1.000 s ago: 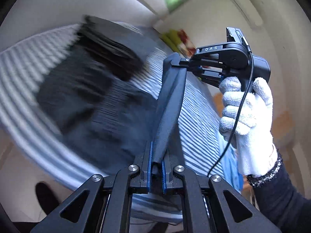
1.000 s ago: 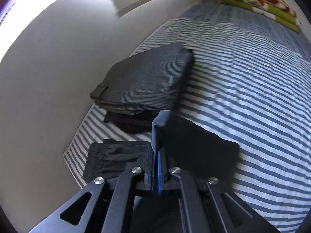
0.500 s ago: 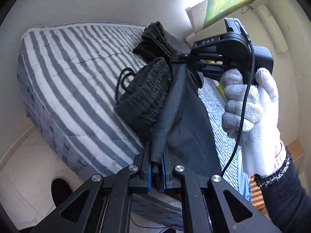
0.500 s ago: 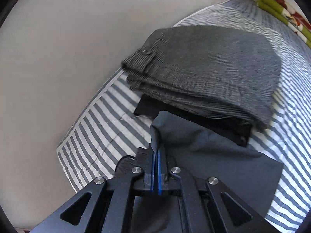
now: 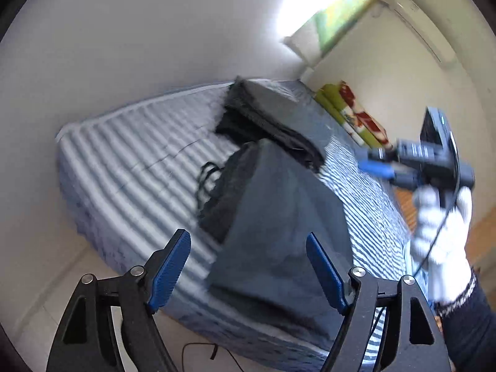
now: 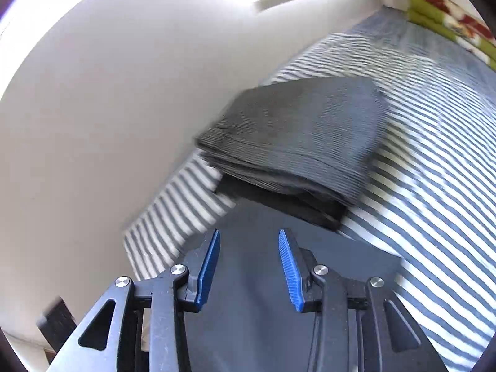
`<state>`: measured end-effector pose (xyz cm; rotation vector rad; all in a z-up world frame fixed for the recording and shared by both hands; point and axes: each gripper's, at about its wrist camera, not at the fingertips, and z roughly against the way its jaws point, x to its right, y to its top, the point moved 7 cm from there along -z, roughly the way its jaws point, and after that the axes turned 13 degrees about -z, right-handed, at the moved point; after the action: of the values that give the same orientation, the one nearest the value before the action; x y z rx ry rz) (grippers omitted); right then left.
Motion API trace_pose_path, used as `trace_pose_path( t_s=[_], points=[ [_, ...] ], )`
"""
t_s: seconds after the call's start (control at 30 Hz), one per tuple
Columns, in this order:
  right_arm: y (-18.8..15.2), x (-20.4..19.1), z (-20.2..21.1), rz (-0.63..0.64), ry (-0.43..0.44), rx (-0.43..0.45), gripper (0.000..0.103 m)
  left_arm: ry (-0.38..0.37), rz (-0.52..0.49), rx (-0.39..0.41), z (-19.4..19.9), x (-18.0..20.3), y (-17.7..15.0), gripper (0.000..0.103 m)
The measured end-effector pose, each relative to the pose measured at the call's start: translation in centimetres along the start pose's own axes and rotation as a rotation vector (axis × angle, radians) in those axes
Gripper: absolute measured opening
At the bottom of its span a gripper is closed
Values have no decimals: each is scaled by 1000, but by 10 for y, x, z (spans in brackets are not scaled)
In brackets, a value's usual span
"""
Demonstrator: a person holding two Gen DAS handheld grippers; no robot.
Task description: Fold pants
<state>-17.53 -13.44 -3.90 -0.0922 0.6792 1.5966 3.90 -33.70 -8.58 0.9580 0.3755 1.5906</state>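
Mattress (image 5: 130,155) in blue and white stripes bears the dark grey folded pants (image 5: 279,223) at its near edge, just before a stack of folded grey garments (image 6: 297,142). Both jaws have just been opening: left gripper (image 5: 248,266) and right gripper (image 6: 249,266) stand released, nothing pinched. Set so near the edge, the loose fold could slide off or spring open, and its black drawstring (image 5: 206,179) trails out on the left.

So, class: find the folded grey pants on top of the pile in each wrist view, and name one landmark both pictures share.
Left wrist view: the grey pants lie upper centre, at the far end of the striped bed, beside the wall.
Right wrist view: they fill the centre, above the open hand-held gripper.
Shared landmark: the green and red blanket at the bed's far end.
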Motion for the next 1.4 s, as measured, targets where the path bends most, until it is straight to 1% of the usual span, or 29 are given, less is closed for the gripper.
trace_pose_path(
  t_s=[0.07, 0.13, 0.2, 0.27, 0.33, 0.37, 0.4, 0.43, 0.47, 0.5, 0.53, 0.6, 0.63, 0.67, 0.73, 0.77, 0.8, 0.83, 0.9, 0.97, 1.03, 1.1, 1.17, 1.23, 1.27, 1.3, 1.33, 1.37, 1.4],
  points=[
    [-30, 23, 7, -20, -8, -28, 36, -9, -73, -22, -13, 19, 11, 75],
    [-56, 34, 8, -7, -42, -43, 36, -7, -166, -48, -34, 42, 20, 75],
    [-89, 42, 7, 18, -83, -42, 36, -24, -229, -84, -47, 63, 21, 70],
    [-114, 44, 3, 44, -89, -48, 35, -33, -269, -135, -61, 75, 14, 64],
    [-134, 46, -3, 42, -79, -59, 35, -14, -311, -187, -69, 80, 3, 60],
    [-146, 46, -8, 45, -79, -73, 35, 33, -325, -211, -77, 75, -2, 59],
    [-159, 46, -13, 57, -82, -81, 35, 78, -323, -238, -83, 65, -7, 57],
    [-169, 45, -18, 77, -86, -100, 35, 106, -292, -270, -82, 53, -15, 54],
    [-182, 43, -23, 103, -87, -126, 35, 129, -235, -301, -85, 37, -22, 50],
    [-194, 43, -25, 128, -79, -154, 35, 142, -201, -312, -85, 26, -26, 45],
    [-204, 43, -24, 155, -67, -171, 35, 160, -195, -316, -81, 19, -29, 44],
    [-210, 46, -9, 173, -38, -165, 35, 201, -227, -302, -70, 21, -25, 45],
    [-207, 52, 2, 152, -13, -154, 35, 212, -239, -295, -65, 23, -22, 45],
    [-201, 56, 12, 130, -1, -136, 35, 212, -255, -274, -58, 31, -13, 45],
    [-180, 69, 34, 83, -8, -62, 35, 190, -276, -228, -52, 47, 3, 46],
    [-171, 74, 43, 64, -14, -28, 35, 169, -296, -203, -51, 62, 15, 49],
    [-161, 79, 50, 43, -13, -2, 35, 145, -313, -195, -54, 73, 23, 50],
    [-156, 81, 53, 27, -7, 8, 35, 127, -326, -191, -57, 83, 30, 50],
    [-152, 82, 54, -11, 14, 19, 35, 106, -356, -194, -75, 101, 44, 50],
    [-160, 78, 45, -20, 30, 8, 35, 91, -382, -207, -96, 110, 52, 50],
    [-177, 67, 24, -9, 19, -20, 35, 90, -407, -233, -120, 113, 53, 50],
    [-197, 59, 4, 27, -6, -59, 35, 166, -424, -281, -148, 99, 54, 50],
    [-220, 53, -14, 74, -36, -99, 35, 226, -402, -312, -164, 79, 56, 50],
    [-236, 46, -16, 143, -55, -99, 35, 295, -384, -304, -159, 59, 63, 49],
    [-239, 43, -11, 182, -54, -101, 35, 318, -367, -293, -155, 53, 70, 49],
    [-239, 43, -4, 193, -32, -104, 35, 342, -360, -273, -143, 50, 74, 50],
    [-235, 46, 6, 169, 9, -109, 35, 360, -361, -251, -134, 49, 80, 50],
    [-227, 53, 16, 133, 41, -101, 35, 358, -368, -228, -122, 52, 83, 50],
    [-215, 62, 28, 93, 62, -78, 35, 339, -374, -210, -112, 57, 85, 50]
  ],
)
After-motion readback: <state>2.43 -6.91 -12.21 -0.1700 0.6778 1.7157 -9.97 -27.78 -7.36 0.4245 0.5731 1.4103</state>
